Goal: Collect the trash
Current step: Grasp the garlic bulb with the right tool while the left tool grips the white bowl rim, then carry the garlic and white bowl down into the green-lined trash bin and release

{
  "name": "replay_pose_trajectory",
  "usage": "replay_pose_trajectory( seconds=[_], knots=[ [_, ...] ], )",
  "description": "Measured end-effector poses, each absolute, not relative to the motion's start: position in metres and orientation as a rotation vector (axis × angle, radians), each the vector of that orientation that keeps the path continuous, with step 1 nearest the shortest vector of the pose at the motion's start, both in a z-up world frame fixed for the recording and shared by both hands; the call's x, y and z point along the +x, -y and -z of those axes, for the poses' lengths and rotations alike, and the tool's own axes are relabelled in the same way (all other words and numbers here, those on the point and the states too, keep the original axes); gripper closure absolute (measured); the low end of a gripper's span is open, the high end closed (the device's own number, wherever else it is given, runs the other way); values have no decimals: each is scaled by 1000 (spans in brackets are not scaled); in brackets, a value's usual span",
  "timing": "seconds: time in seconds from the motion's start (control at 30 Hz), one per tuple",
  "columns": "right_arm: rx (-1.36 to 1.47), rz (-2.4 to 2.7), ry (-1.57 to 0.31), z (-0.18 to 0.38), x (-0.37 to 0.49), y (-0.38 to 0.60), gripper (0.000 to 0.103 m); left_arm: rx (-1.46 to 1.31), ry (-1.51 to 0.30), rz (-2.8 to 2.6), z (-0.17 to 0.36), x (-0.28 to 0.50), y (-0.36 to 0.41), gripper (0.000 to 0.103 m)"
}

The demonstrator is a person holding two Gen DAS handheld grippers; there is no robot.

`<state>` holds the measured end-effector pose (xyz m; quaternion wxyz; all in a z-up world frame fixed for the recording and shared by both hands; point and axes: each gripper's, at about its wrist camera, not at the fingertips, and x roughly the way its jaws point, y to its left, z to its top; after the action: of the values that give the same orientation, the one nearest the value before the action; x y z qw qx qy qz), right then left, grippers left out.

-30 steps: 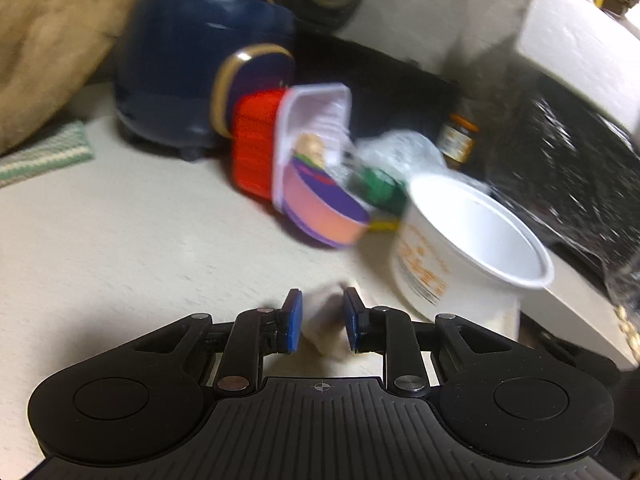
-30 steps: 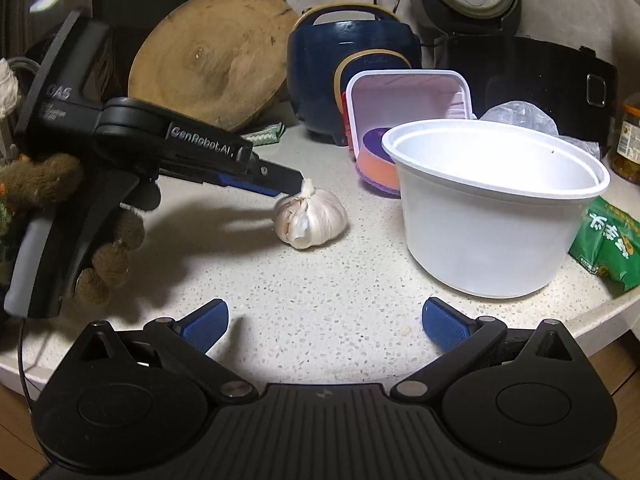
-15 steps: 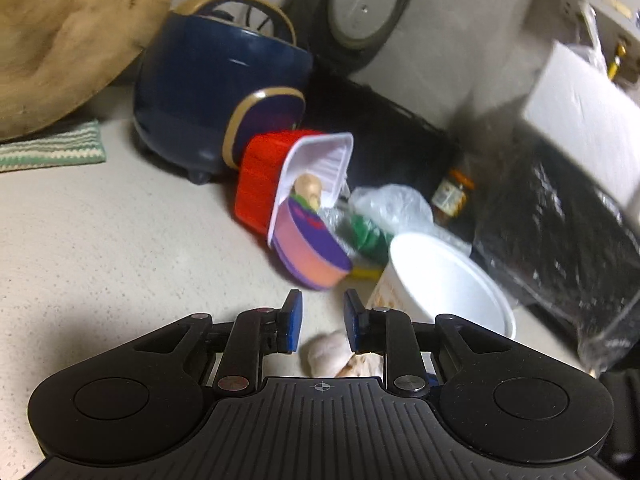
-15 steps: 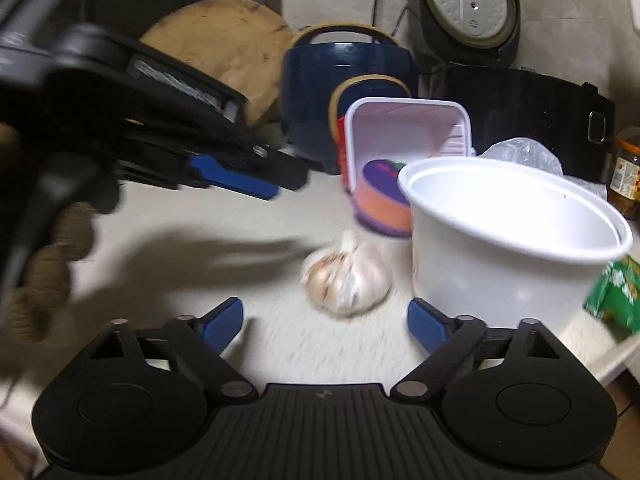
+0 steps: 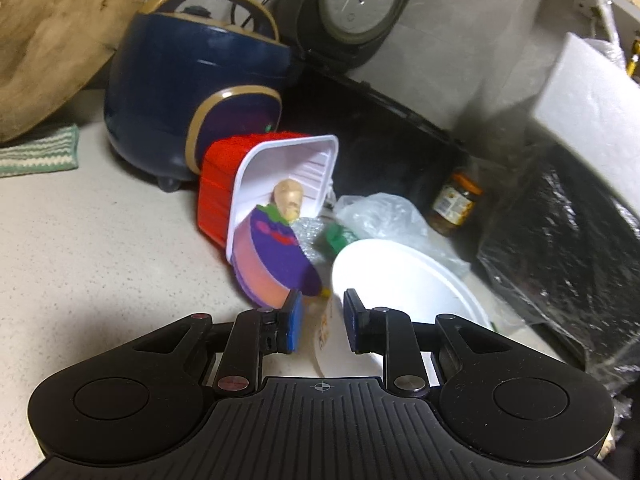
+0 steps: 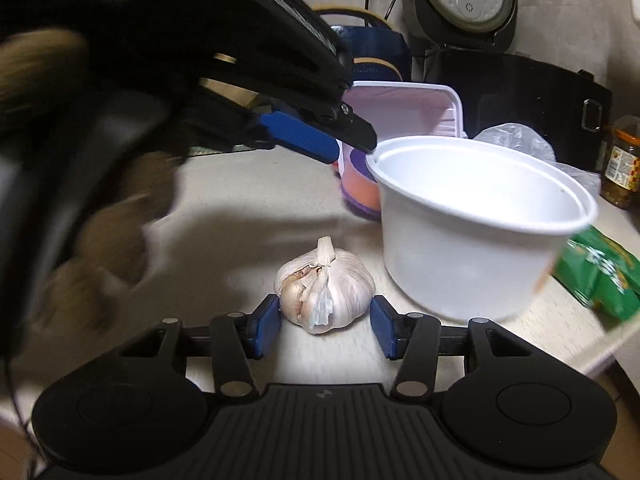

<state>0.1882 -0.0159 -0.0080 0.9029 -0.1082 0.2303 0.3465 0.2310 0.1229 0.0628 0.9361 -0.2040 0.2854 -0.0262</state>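
A large white plastic bowl (image 6: 476, 224) stands on the counter; it also shows in the left wrist view (image 5: 404, 284). My left gripper (image 5: 320, 320) is open a little, its fingers straddling the bowl's near rim; in the right wrist view the left gripper (image 6: 344, 136) reaches that rim from the left. A garlic bulb (image 6: 325, 292) lies on the counter between the pads of my right gripper (image 6: 325, 320), which is open around it with small gaps on both sides.
A tipped red and white tub (image 5: 276, 184) holds a purple cup (image 5: 276, 264). A navy pot (image 5: 188, 108), rice cooker (image 5: 356, 4), clear bag (image 5: 384, 216), jar (image 5: 456, 204) and green packet (image 6: 600, 276) crowd the counter. The counter edge runs at right.
My left gripper left the garlic, rose and moved right to the bowl's rim. My right gripper advanced and narrowed around the garlic.
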Motion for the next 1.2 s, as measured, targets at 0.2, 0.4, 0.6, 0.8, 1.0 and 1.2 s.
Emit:
replay_pose_trajectory(
  seconds=[0.2, 0.4, 0.6, 0.8, 1.0, 1.2],
  knots=[
    [-217, -695, -465, 10, 183, 33, 53, -437, -572, 23, -58, 252, -122, 74],
    [-207, -672, -448, 13, 178, 39, 45, -395, -579, 61, -59, 256, -106, 74],
    [-213, -659, -434, 15, 183, 34, 38, -306, -623, 69, -51, 258, -92, 74],
    [-208, -659, -422, 19, 177, 36, 34, -363, -682, 103, -35, 260, -99, 88],
    [-208, -667, -397, 22, 182, 33, 43, -373, -640, 75, -39, 250, -107, 89],
    [-175, -706, -423, 19, 172, 49, 46, -388, -594, 49, -46, 233, -108, 91]
  ],
)
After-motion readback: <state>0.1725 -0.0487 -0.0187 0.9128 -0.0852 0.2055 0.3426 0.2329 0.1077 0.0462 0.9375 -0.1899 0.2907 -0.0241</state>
